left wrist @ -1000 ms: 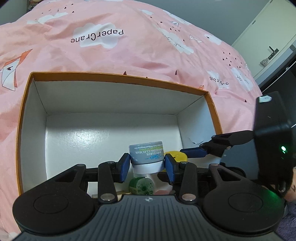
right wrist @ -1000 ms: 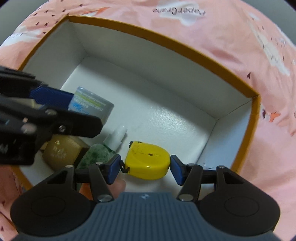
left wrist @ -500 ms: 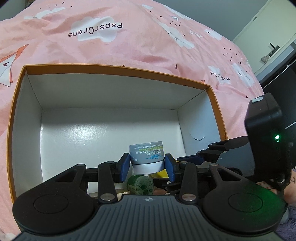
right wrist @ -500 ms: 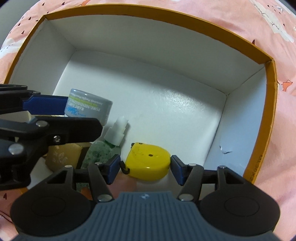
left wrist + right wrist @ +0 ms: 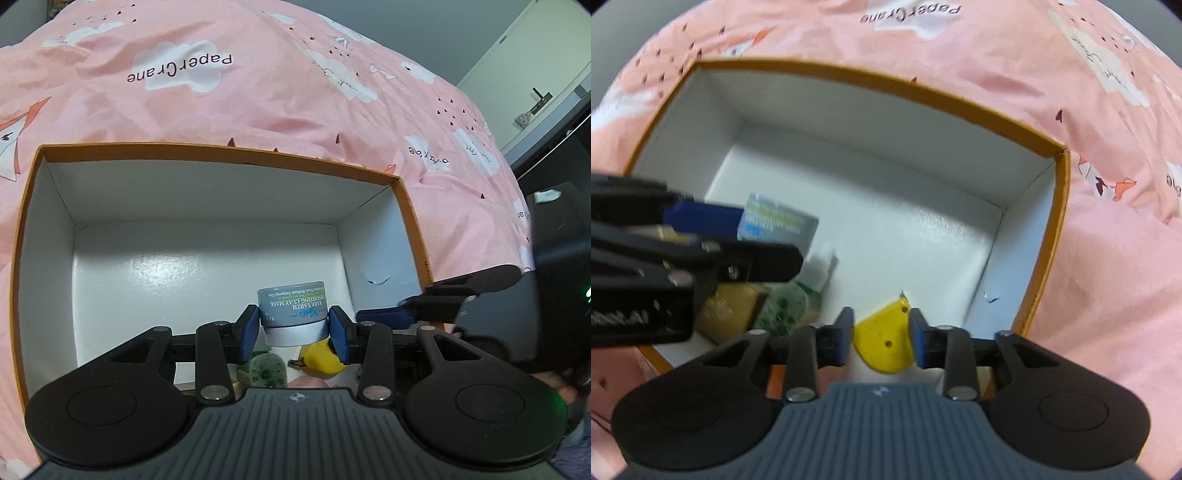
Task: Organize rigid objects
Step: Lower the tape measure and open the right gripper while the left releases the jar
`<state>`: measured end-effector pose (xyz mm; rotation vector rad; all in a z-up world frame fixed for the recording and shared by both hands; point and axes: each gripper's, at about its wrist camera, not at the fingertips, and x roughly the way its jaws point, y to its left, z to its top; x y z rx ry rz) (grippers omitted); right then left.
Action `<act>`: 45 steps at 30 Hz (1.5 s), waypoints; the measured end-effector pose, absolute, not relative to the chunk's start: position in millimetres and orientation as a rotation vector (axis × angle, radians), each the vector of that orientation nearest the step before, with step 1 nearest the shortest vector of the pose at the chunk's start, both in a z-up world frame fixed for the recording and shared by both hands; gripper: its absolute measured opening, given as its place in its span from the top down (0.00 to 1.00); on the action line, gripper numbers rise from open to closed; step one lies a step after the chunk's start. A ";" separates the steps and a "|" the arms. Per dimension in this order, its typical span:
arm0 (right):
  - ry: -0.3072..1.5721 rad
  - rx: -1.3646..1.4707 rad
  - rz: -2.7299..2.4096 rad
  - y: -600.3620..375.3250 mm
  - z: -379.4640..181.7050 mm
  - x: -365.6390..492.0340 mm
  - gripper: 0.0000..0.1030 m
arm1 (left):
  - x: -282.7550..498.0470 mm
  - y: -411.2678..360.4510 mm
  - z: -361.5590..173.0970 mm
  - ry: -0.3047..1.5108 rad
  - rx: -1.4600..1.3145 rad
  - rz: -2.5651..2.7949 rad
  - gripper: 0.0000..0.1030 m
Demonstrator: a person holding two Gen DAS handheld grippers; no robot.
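Observation:
An orange-rimmed white box (image 5: 207,155) lies open on the pink bedspread; it also shows in the right wrist view (image 5: 849,75). My left gripper (image 5: 294,328) is shut on a grey clay mask jar (image 5: 291,310), held upside down above the box's near right corner. From the right wrist view the jar (image 5: 779,221) hangs over a green spray bottle (image 5: 798,295) and a gold box (image 5: 727,310). My right gripper (image 5: 881,336) is shut on a yellow tape measure (image 5: 884,339), tilted on edge; it shows under the jar in the left wrist view (image 5: 321,354).
The pink bedspread (image 5: 258,92) surrounds the box on all sides. The box's far half shows bare white floor (image 5: 166,273). A small tear marks the right inner wall (image 5: 376,278). A door (image 5: 535,70) stands at the far right.
My right gripper has narrowed on the tape measure and turned it onto its edge, lifting back toward the box's near wall. The left gripper still holds the jar in about the same place.

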<state>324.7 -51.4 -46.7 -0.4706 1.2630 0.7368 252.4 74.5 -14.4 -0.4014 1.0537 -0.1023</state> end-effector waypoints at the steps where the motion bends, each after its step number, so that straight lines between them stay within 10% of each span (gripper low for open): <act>1: 1.254 -0.496 0.747 -49.5 -48.9 323.6 0.71 | 252.4 74.1 -14.4 1.051 -0.401 -0.097 0.55; 27: 1.400 -0.799 0.804 -25.1 -91.7 319.1 0.91 | 264.5 72.4 -43.4 1.145 -0.395 -0.145 0.55; 45: 1.085 -0.480 0.724 -91.7 -0.3 310.3 0.76 | 282.7 27.0 -64.1 1.287 -0.292 -0.172 0.56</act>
